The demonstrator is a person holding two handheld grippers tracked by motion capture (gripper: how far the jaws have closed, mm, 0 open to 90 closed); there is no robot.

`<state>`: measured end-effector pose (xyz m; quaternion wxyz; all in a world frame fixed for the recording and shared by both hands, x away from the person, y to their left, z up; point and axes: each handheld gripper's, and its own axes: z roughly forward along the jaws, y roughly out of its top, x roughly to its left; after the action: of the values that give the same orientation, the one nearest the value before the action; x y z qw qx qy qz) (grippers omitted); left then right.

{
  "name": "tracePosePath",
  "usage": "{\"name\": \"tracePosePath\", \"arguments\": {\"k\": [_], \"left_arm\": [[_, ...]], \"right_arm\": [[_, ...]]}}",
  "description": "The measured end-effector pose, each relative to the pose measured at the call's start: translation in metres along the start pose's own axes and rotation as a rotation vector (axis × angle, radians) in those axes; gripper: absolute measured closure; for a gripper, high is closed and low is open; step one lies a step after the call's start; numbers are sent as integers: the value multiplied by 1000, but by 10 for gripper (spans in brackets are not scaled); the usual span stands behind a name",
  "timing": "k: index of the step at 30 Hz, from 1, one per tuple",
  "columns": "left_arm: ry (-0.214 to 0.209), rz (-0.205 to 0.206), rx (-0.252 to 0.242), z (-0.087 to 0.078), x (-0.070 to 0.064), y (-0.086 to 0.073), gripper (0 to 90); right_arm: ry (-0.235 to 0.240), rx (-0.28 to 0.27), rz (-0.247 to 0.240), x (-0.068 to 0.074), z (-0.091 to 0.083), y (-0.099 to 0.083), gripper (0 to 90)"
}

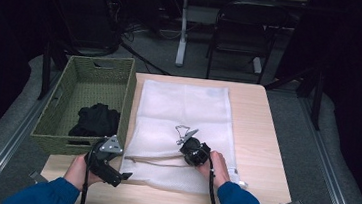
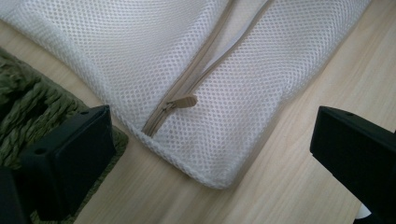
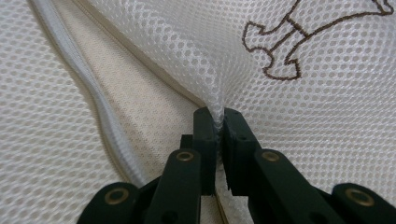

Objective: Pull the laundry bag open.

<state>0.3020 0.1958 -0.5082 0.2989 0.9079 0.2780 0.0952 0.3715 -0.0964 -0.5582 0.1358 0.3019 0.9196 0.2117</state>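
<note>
A white mesh laundry bag (image 1: pixel 182 117) lies flat on the wooden table (image 1: pixel 260 140). Its beige zipper runs along the near part and stands partly open. The zipper pull (image 2: pixel 183 101) lies near the bag's near left corner. My right gripper (image 3: pixel 217 122) is shut on a pinched fold of the mesh (image 3: pixel 205 74) beside the open zipper, and in the high view this gripper (image 1: pixel 192 148) rests on the bag. My left gripper (image 1: pixel 114 172) hovers open over the bag's near left corner (image 2: pixel 215 177), nothing between its jaws.
A green woven basket (image 1: pixel 129 97) stands at the table's left with a black garment (image 1: pixel 96 120) inside. A brown embroidered outline (image 3: pixel 299 37) marks the mesh. A chair (image 1: pixel 241 32) and a desk leg (image 1: pixel 182 32) stand beyond the far edge.
</note>
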Motion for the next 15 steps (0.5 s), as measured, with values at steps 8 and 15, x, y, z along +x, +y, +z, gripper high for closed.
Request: {"name": "tracePosePath", "arguments": {"k": [8,15], "left_arm": [[-2,20,-15,-3,1,-2,0],[-8,18,-31,-3,4,-2,0]], "right_arm": [[2,-3,12,0,-2,1,866],[10,-18,-1,0,-5,3,867]]}}
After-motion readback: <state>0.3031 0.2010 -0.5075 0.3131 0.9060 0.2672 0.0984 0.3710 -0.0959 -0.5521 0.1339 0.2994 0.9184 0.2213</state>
